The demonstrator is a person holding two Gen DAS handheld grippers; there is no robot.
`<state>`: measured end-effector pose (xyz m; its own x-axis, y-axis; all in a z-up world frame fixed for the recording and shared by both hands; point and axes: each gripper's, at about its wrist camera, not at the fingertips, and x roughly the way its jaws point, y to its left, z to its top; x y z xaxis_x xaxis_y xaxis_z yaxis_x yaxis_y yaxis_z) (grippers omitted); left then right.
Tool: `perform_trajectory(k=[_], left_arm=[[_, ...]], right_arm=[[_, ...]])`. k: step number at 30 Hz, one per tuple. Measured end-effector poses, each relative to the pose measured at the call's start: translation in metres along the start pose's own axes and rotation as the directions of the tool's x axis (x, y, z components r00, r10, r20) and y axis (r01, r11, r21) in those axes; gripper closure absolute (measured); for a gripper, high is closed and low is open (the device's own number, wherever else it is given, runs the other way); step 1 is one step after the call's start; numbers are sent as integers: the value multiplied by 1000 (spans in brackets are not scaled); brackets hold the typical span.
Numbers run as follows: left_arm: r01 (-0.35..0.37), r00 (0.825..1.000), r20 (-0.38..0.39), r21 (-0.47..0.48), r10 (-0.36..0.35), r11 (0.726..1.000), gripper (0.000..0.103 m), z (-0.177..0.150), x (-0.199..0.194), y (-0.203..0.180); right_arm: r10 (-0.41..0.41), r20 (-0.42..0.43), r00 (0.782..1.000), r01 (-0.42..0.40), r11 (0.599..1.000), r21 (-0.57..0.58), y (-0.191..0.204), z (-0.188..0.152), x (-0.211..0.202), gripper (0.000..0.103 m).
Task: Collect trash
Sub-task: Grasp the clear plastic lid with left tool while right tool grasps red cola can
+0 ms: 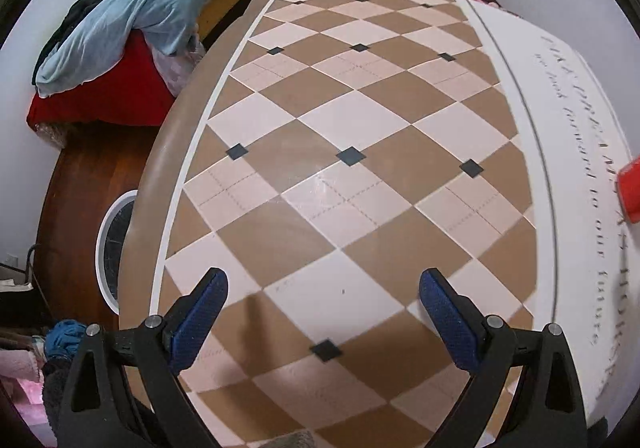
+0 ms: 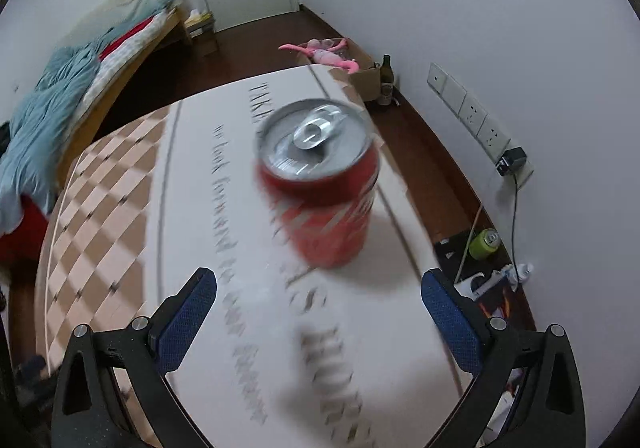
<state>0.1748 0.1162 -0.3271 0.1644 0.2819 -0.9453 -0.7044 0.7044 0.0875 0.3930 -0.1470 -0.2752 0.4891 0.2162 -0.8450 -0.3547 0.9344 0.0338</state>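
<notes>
The right wrist view is showing a red aluminium drink can point(image 2: 320, 184) with a silver top that is standing upright on the white strip of the bench point(image 2: 392, 328), beside grey printed lettering. The can is looking blurred, so its label cannot be read. The right claw point(image 2: 319, 322) is hovering over the bench with its two blue-padded fingers point(image 2: 186, 322) spread wide; it is released and is gripping nothing, and the can is sitting ahead of the fingertips, apart from them. On the dark wooden floor to the right of the bench, a green drink can point(image 2: 485, 244) is lying near a white wall socket strip point(image 2: 470, 114). Farther back, a brown cardboard box point(image 2: 366, 82) is holding a pink soft toy point(image 2: 320, 53), and a dark glass bottle point(image 2: 386, 82) is standing just beside the box. The left wrist view is showing the left claw point(image 1: 323, 322) also released, its fingers wide apart above the brown and white chequered part of the bench and holding nothing. The red can point(image 1: 631, 190) is appearing only at the right edge of this view, on the white strip. A bed with a light blue blanket point(image 1: 148, 8) is standing behind the bench to the left.
</notes>
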Motion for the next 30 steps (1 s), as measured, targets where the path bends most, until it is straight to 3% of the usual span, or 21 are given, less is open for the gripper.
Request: perform_trajectory(k=[6,7,9,16,19,21,25,27,30], left_arm=[[-27,1000,-9,-4,27,1000,5,9,13,-2],[-28,1000,-9,-3,28,1000,5,9,13,-4],[-31,999,-6,1,31,1000,5,8,13,-6],[4,999,33,64,-6,998,5,-6,-12,-7],[22,998,49,131,-28,991,5,-25,-31,-9],[56,997,42,167,-64,984,5,-42,-44,-9],[162,986,5,197,-167,967,5,-81,-66,-16],[220,975,-35,220,-217,950,6,-99,-68,-28],[255,967,-74,254,-244,933,6,-115,-60,-49]], right_arm=[[28,21,999,-28,1000,-6,6,25,35,3],[30,22,999,-30,1000,-5,7,28,40,7],[34,20,999,-34,999,-6,10,32,48,30],[62,36,997,-60,998,-31,12,26,22,32],[102,-81,991,-108,992,-64,11,9,3,32],[121,-207,971,-149,981,-122,14,-7,-9,32],[111,-366,924,-201,955,-217,18,-36,-30,32],[98,-428,898,-222,943,-248,18,-53,-37,32],[59,-439,896,-204,935,-290,17,-74,-43,32]])
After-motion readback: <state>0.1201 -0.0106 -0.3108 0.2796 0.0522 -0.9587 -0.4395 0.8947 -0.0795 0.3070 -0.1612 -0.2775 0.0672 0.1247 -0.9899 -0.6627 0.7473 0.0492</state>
